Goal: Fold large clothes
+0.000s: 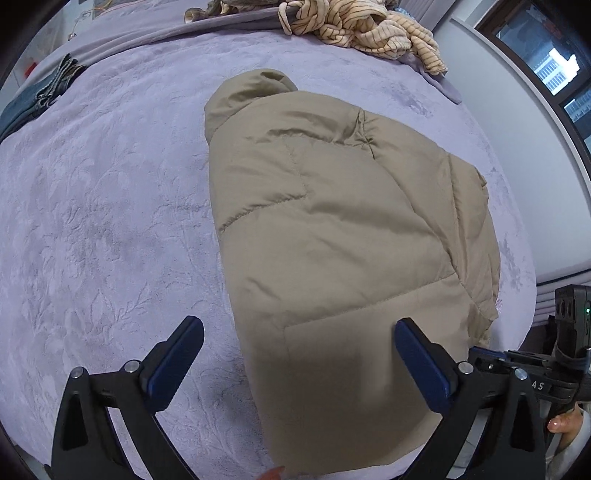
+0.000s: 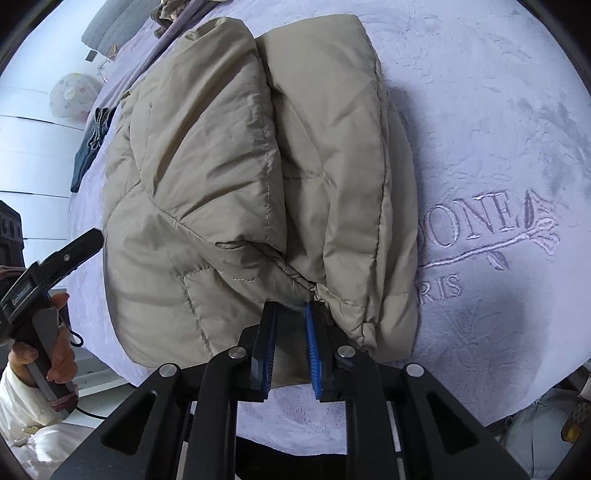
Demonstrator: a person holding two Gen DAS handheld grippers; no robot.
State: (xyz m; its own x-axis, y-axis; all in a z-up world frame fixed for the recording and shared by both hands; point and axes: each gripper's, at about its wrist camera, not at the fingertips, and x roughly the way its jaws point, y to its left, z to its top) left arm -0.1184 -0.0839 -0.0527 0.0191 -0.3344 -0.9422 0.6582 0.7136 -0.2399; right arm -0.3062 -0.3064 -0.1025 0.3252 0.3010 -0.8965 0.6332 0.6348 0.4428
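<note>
A: What lies at the centre of the left wrist view?

B: A beige padded jacket (image 1: 351, 236), folded lengthwise, on a lilac bedspread (image 1: 103, 221). Its hood points toward the upper middle of the frame; its hem reaches the lower edge.

A: And the left gripper (image 1: 299, 343)?

B: At the bottom of that frame, jaws spread as wide as they go, one pad over bare bedspread, the other over the jacket. Nothing is between them but the hem below; they grip nothing.

A: The right gripper (image 2: 290, 325)?

B: Lower centre of the right wrist view, jaws narrowed to a small gap at the jacket's (image 2: 229, 184) near edge. A fold of beige fabric shows in the gap, but whether the pads press on it I cannot tell.

A: What else appears?

B: A striped cream garment (image 1: 362, 29) heaped at the top of the left view, dark denim (image 1: 33, 99) at its upper left. In the right view, embroidered lettering (image 2: 487, 229) at the right, and a hand (image 2: 59, 354) on the other gripper's handle at the lower left.
</note>
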